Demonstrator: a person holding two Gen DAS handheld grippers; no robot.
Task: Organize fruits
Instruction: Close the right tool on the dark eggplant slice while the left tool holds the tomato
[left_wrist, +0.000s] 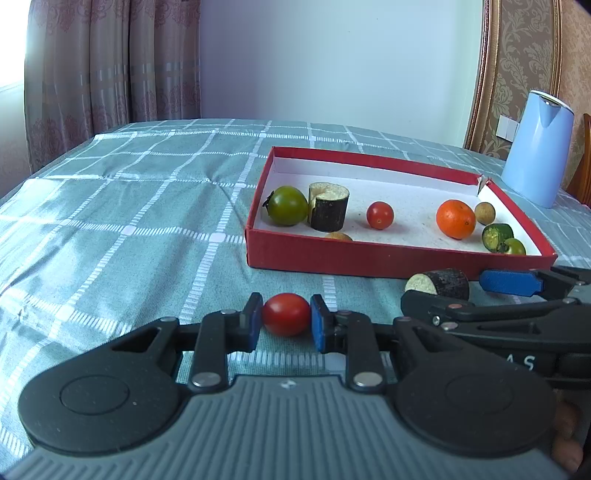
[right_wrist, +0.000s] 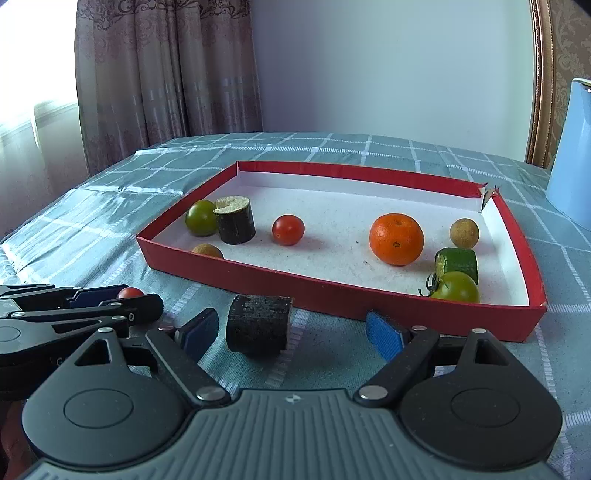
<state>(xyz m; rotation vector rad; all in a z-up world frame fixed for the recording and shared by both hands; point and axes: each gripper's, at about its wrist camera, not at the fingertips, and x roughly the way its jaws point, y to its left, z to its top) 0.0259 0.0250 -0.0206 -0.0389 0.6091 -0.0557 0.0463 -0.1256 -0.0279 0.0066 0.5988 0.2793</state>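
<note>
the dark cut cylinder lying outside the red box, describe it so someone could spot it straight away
Find the red box on the checked tablecloth. Just in front of its near wall, a dark cut cylinder lies on its side between the right gripper's open fingers. Its twin inside the box stands upright.

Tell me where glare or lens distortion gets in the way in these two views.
Left wrist view: window blown out at the left edge, sheen on the checked tablecloth, red box sharp. Right wrist view: window washed out, frame edges bowed, blue jug cropped.
</note>
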